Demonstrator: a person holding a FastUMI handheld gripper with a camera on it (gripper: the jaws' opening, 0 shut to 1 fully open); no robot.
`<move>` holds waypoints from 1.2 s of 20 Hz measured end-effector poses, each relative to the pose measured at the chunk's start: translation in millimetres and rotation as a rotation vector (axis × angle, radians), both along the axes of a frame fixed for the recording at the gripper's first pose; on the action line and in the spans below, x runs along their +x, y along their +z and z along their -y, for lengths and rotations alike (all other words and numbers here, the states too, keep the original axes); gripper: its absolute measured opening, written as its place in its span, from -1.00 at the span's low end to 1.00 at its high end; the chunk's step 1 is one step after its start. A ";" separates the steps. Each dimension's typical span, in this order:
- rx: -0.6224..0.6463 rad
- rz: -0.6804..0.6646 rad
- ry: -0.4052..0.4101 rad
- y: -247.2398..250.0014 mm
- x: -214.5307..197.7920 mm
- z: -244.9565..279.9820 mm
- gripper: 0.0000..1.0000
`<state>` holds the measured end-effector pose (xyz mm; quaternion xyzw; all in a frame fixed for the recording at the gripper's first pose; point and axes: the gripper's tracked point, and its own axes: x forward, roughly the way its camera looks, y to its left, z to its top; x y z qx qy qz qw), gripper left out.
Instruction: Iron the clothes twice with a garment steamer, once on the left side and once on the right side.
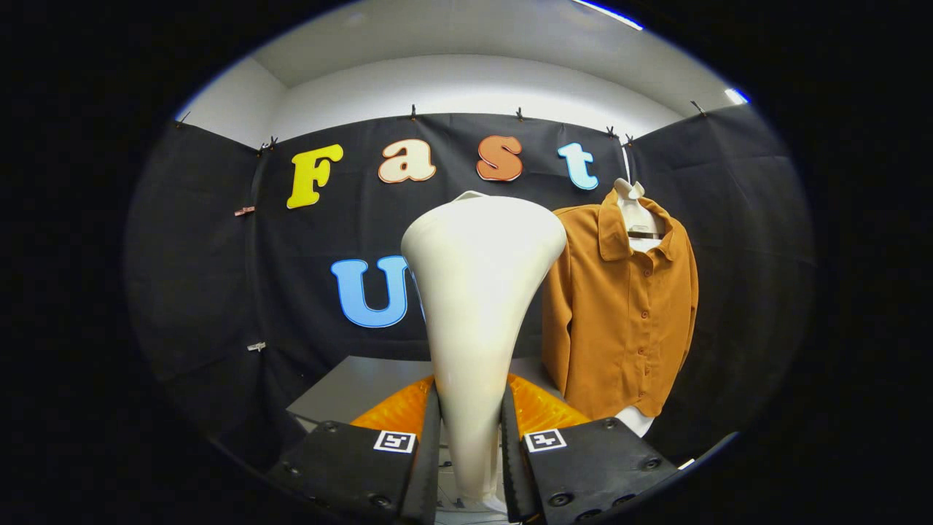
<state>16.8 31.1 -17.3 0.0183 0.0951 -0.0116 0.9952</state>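
Note:
A white garment steamer (477,306) stands upright between my fingers, its narrow handle clamped by both and its wide head flaring up ahead of me. My gripper (470,430) is shut on that handle. An orange-brown buttoned shirt (619,306) hangs on a hanger against the black cloth wall, beyond the fingers and to the right of the steamer's head. The steamer's head is apart from the shirt, held to its left. A white garment shows under the shirt's collar and hem.
A grey table (350,386) lies low beyond the fingers, below the shirt. Black cloth walls close in the booth at the back and on both sides, with white wall and ceiling above.

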 end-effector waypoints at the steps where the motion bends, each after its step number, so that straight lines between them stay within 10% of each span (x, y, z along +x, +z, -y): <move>1: -0.002 0.002 -0.001 1.1 -0.6 0.1 -0.21; 24: -0.022 0.096 -0.012 39.6 -1.7 6.2 -0.21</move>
